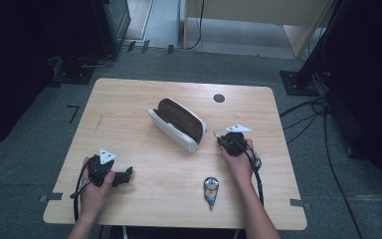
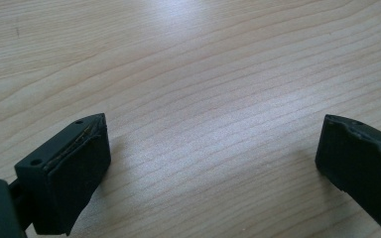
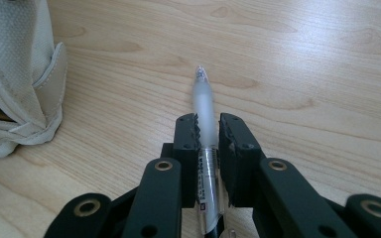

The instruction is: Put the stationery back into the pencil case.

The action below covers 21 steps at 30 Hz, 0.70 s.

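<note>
A: Entry. The pen (image 3: pixel 204 106) sits between the right tongs (image 3: pixel 209 130), jaws drawn in against its barrel, so it is gripped. The clear grip section and tip stick out ahead; the printed barrel runs back under the linkage. In the high view the right tongs (image 1: pixel 222 138) lie at about 3 o'clock from the bench centre, the pen tip aimed toward 9 o'clock at the pouch.

B: Handling judgement?

A: Light, stiff, smooth plastic. Likely to twist or slide along its axis in a two-point pinch. The hold is near the grip section, which seems sensible: the ridged pads bite there and little length overhangs. Not fragile, though the tip may catch on fabric.

B: Surroundings?

A: The cream pencil pouch (image 1: pixel 177 123) lies just at 9 o'clock of the tongs, mouth open, dark lining showing; its fabric edge (image 3: pixel 27 84) is near the pen but apart from it. Soft walls, so the mouth may sag when nudged.

B: Other hand?

A: The left tongs (image 1: pixel 124 175) rest at about 7 o'clock on the bench (image 1: pixel 144 199), jaws spread wide with nothing between them; bare wood under them (image 2: pixel 213 124). A small metallic object (image 1: pixel 211 188), kind unclear, lies at 5 o'clock.
</note>
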Each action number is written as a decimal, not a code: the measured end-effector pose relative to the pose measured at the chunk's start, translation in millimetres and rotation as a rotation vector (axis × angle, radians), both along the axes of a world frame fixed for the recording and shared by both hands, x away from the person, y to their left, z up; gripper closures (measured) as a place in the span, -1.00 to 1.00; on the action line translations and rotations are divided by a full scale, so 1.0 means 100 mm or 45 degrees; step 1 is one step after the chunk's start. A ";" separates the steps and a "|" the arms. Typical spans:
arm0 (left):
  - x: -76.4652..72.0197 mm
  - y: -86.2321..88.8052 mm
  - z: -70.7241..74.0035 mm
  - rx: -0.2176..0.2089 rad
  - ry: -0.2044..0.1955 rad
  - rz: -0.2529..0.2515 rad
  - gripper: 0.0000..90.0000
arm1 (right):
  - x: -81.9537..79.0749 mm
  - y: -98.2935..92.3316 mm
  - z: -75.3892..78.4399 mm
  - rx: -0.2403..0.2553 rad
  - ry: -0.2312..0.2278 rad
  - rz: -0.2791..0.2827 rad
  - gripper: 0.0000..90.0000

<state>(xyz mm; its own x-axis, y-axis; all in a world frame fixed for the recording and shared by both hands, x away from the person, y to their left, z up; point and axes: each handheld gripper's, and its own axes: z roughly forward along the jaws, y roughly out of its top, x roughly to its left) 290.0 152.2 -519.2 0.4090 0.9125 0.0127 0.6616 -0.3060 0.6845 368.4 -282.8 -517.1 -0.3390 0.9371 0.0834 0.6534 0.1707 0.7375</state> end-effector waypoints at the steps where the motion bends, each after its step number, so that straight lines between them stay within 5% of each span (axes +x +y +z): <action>1: 0.00 0.00 0.00 0.000 0.000 0.000 -0.98 | -0.01 0.00 0.00 -0.007 -0.006 0.002 0.74; 9: 0.00 0.00 0.00 0.000 0.000 0.000 -0.98 | -0.03 0.02 -0.01 -0.034 -0.028 0.003 0.55; 21: 0.00 0.00 0.00 -0.002 0.000 0.000 -0.98 | -0.07 -0.02 -0.02 -0.042 -0.041 -0.017 0.78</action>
